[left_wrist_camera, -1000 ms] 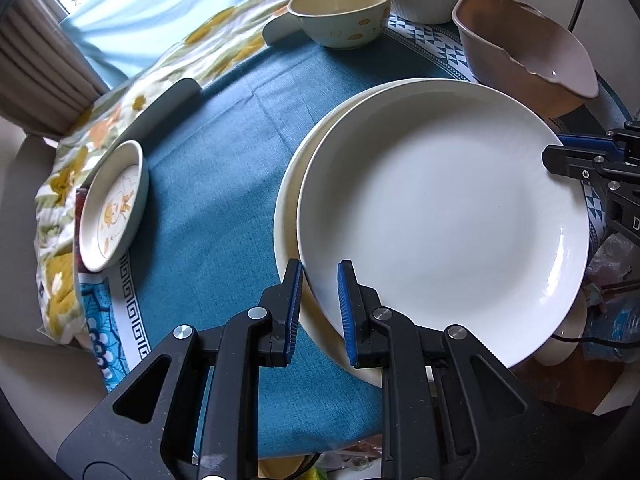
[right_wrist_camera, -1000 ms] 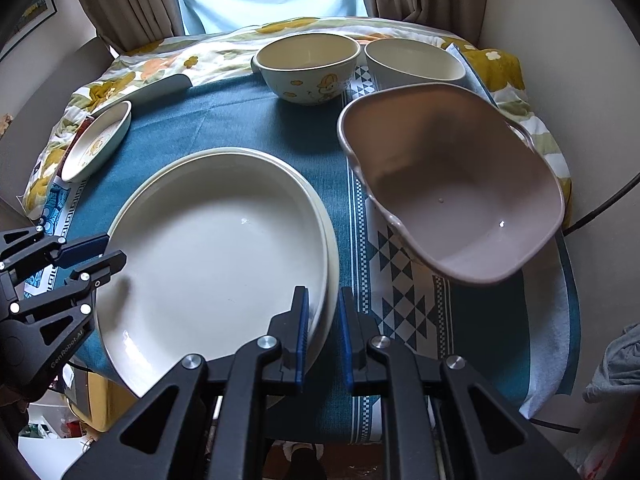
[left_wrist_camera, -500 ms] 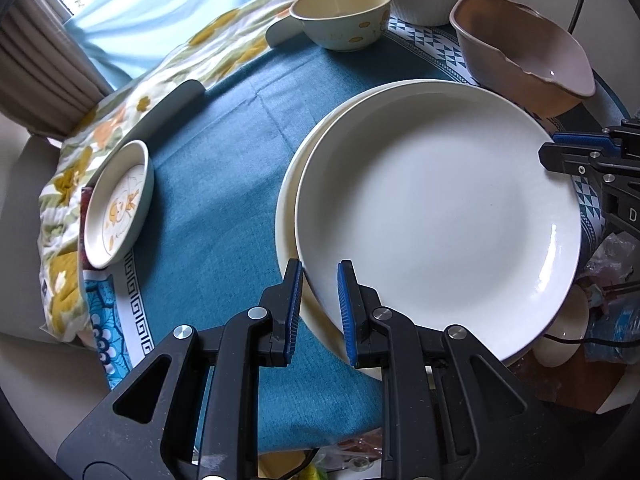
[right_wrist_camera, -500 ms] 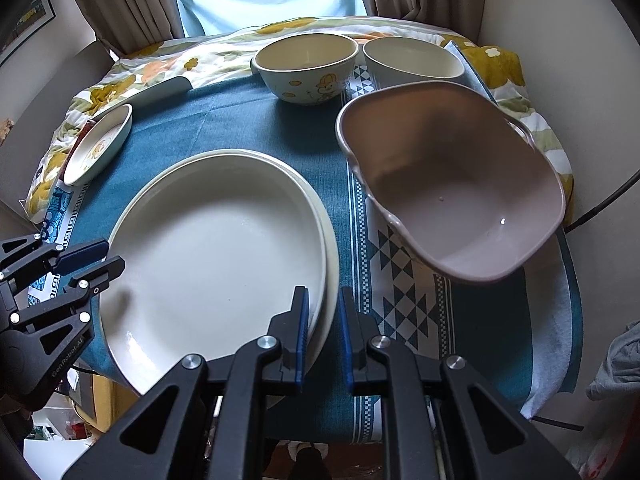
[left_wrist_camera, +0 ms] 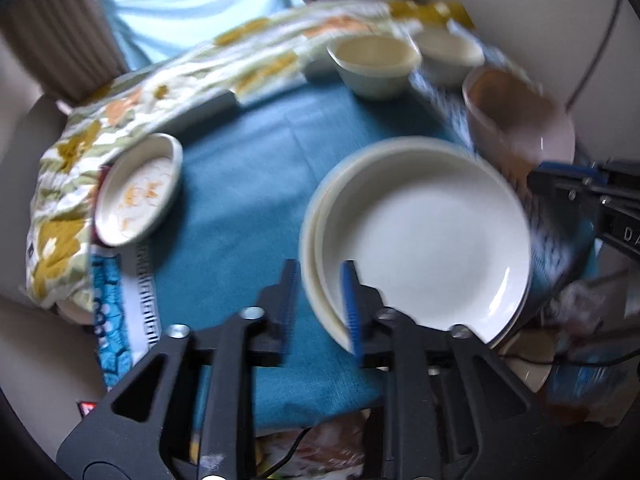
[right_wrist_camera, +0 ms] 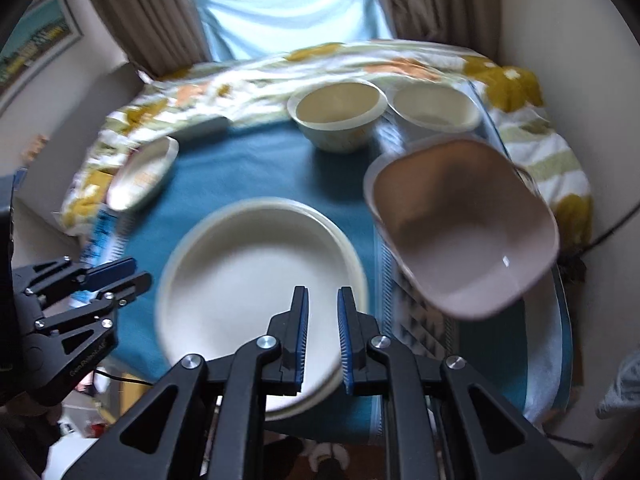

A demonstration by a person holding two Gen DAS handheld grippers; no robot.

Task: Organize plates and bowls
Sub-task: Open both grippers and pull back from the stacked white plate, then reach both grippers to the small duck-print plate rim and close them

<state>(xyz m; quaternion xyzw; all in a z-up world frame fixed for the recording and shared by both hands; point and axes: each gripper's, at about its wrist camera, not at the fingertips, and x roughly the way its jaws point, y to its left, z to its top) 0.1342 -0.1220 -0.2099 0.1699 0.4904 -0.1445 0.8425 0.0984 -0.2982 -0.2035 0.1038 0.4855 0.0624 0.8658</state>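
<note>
Left wrist view shows two large round plates stacked just ahead of the jaws: a glossy white plate (left_wrist_camera: 428,240) sits inside a slightly wider cream plate (left_wrist_camera: 310,240), whose rim peeks out as a crescent on the side toward the left gripper (left_wrist_camera: 320,300); both are smooth, plain and shallow-lipped, with a bright glint near the white one's edge; the stack lies on a teal tablecloth (left_wrist_camera: 248,184). The left gripper's jaws stand parted with a clear gap, and the near rim of the stack lies between the blue pads, though blur hides whether either pad touches it. Right wrist view has the same stack (right_wrist_camera: 256,288) under and ahead of the right gripper (right_wrist_camera: 322,336); its jaws are parted too, the plate's near edge showing in the gap, contact unclear. Beyond the jaws to the right sits a squarish pinkish-brown bowl (right_wrist_camera: 464,224); farther off stand two cream bowls (right_wrist_camera: 338,114) side by side; well to the left lies a small patterned dish (right_wrist_camera: 142,174); a floral cloth (right_wrist_camera: 248,80) covers the far edge.
</note>
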